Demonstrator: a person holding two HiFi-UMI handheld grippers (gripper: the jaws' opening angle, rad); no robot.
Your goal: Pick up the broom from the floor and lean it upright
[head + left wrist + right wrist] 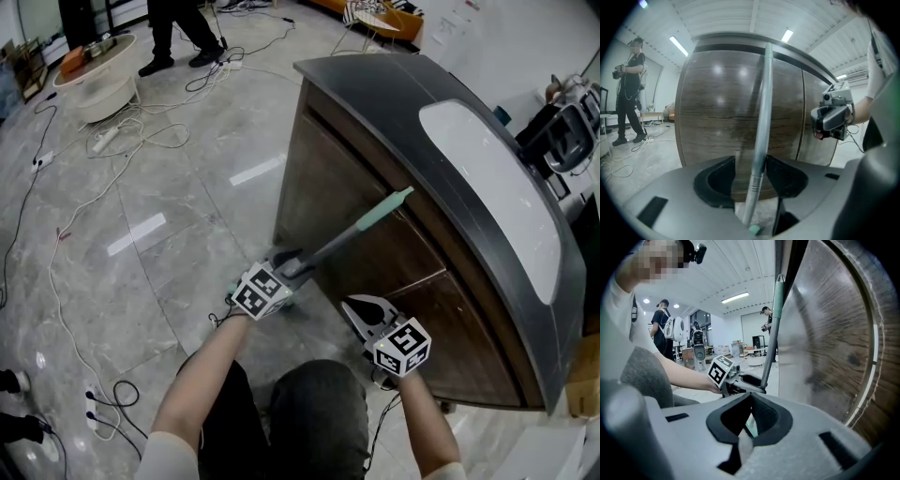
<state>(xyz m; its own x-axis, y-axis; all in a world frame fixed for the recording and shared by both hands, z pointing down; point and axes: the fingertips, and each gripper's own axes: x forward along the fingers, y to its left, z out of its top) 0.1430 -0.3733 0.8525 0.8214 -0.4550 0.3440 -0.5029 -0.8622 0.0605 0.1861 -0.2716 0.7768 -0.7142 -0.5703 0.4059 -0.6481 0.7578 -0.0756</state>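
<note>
Letting go looks like the step you are on. The broom (pixel 356 230) already stands tilted, its green-tipped upper end resting against the edge of the dark wooden counter (pixel 375 103) and its lower end down by the floor (pixel 187 234), where the brush is hidden behind your left gripper (pixel 292 265). That gripper's jaws stand wide apart with the pole running up between them. Neither pad presses on it, so the broom seems to be carried by the counter alone. Your right gripper (pixel 359 309) hangs just beside it, jaws drawn together on nothing.

Next, you probably need to draw the left gripper straight back, so that neither pad brushes the pole. The polished floor may let the foot slide, so keep the right gripper near enough to catch it.
</note>
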